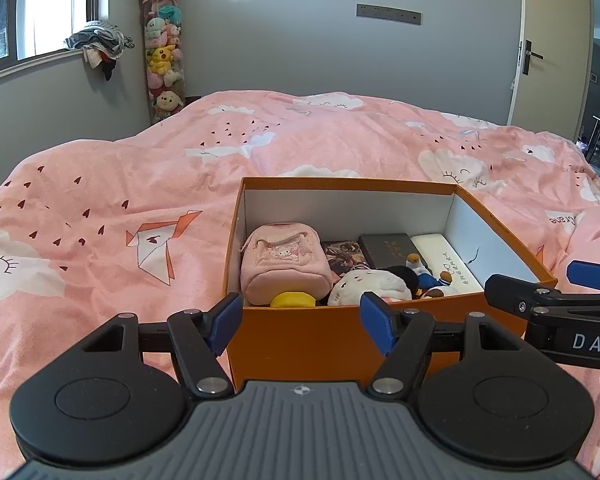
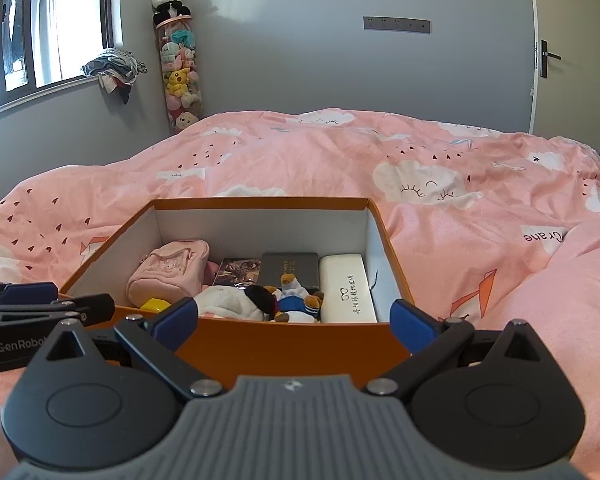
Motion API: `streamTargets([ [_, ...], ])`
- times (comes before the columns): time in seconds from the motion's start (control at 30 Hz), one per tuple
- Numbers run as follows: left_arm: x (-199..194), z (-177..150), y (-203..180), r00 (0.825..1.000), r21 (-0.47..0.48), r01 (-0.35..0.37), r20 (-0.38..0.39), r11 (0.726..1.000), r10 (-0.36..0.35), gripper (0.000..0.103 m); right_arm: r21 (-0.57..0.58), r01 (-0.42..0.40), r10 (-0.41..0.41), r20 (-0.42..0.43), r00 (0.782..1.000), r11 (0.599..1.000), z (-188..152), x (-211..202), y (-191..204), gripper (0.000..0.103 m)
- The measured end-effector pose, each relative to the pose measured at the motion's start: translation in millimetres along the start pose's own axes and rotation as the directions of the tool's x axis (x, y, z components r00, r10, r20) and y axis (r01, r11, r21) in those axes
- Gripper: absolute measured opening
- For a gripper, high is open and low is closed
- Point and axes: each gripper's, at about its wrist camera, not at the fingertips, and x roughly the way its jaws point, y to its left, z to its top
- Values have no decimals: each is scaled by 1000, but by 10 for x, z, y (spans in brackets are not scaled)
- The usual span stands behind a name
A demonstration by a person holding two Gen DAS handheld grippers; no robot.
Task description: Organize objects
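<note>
An orange box (image 1: 324, 336) with white inner walls sits on the pink bed; it also shows in the right wrist view (image 2: 284, 344). Inside lie a pink pouch (image 1: 282, 266), a yellow item (image 1: 292, 300), a white plush (image 1: 366, 286), a small bear doll (image 2: 296, 298), a dark case (image 1: 390, 248) and a white glasses case (image 2: 346, 288). My left gripper (image 1: 302, 322) is open and empty just before the box's near wall. My right gripper (image 2: 296, 322) is open and empty at the near wall too, and shows at the right edge of the left wrist view (image 1: 548, 284).
The pink patterned duvet (image 1: 140, 184) covers the bed around the box. A tall clear tube of plush toys (image 1: 164, 48) stands in the far corner. A window (image 1: 28, 8) is at the left, a white door (image 1: 548, 48) at the right.
</note>
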Motion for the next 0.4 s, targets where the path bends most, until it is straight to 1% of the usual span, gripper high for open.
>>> streamTargets([
  [0.4, 8, 7, 38, 1000, -29, 4, -13, 1000, -4, 79, -9, -1, 1, -9, 1000, 1000, -6, 6, -1, 102],
])
